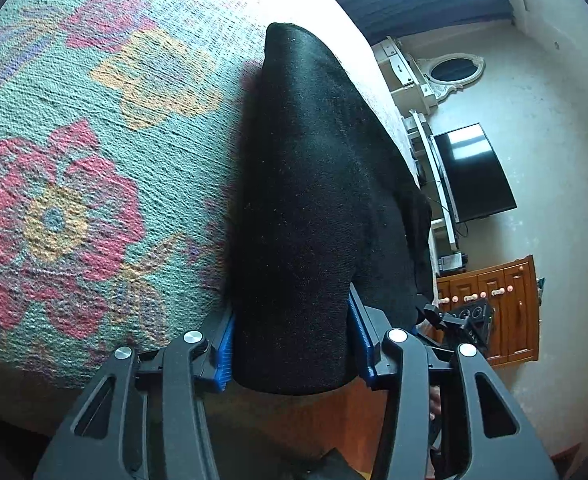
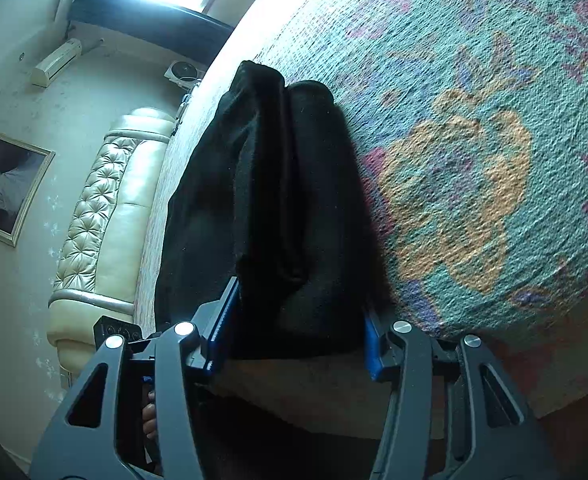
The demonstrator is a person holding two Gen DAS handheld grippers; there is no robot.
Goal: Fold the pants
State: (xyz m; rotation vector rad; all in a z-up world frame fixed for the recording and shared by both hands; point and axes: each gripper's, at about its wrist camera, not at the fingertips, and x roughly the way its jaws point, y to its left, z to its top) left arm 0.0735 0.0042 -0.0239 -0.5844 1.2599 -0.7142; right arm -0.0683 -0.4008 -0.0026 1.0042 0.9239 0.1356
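Black pants, folded into a long strip on a floral bedspread (teal, with red and yellow flowers). Left gripper pinching one near end between blue pads. Right gripper pinching the other end, seams bunched.

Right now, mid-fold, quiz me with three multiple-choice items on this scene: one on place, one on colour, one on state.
1. The pants lie on:
A. a floral cover
B. a bare wooden floor
C. a glass table

2. The pants are:
A. white
B. black
C. red

3. The left claw is:
A. wide open over nothing
B. out of view
C. closed on the pants

Answers: 1 A, the teal floral cover spreads under them. 2 B, the cloth is black in both views. 3 C, the blue pads press the cloth's sides; the right claw does likewise.
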